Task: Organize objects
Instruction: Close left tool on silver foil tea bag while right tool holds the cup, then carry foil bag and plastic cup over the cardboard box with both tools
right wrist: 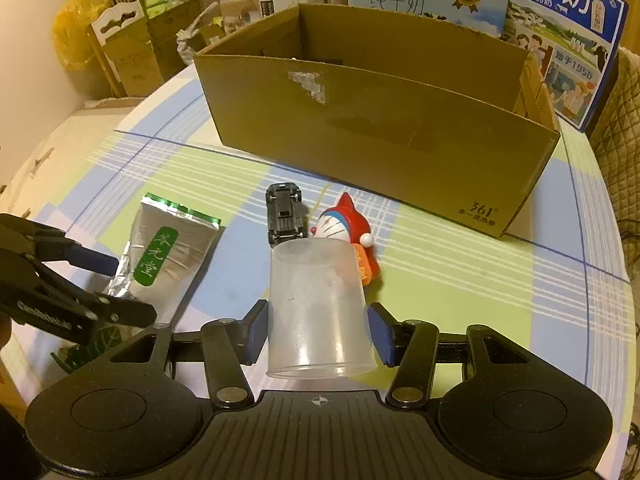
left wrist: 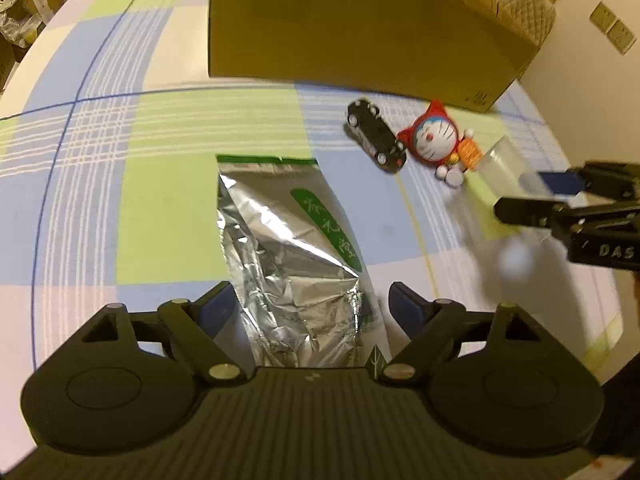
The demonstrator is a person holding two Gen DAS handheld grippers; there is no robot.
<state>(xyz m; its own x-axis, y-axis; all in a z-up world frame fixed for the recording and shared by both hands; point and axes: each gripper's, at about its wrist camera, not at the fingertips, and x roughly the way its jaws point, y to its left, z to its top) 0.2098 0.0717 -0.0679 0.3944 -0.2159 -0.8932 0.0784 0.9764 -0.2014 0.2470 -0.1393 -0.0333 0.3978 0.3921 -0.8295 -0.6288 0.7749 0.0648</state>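
Note:
A silver foil pouch (left wrist: 280,248) with a green label lies on the checked tablecloth between my left gripper's (left wrist: 310,308) blue pads, which stand apart from it, open. In the right wrist view the pouch (right wrist: 172,248) sits left of centre, with the left gripper (right wrist: 124,288) over its near end. My right gripper (right wrist: 318,332) is shut on a translucent plastic cup (right wrist: 320,304), bottom pointing away. Just beyond the cup are a black toy car (right wrist: 285,212) and a red cat figure (right wrist: 344,224). The car (left wrist: 376,136), figure (left wrist: 434,140), cup (left wrist: 500,168) and right gripper (left wrist: 532,196) also show in the left wrist view.
A large open cardboard box (right wrist: 380,140) stands at the far side of the round table (right wrist: 520,280), behind the toys. Blue milk cartons (right wrist: 560,40) lean behind it, and stacked boxes (right wrist: 132,52) fill the back left. A wall with sockets (left wrist: 612,28) is on the right.

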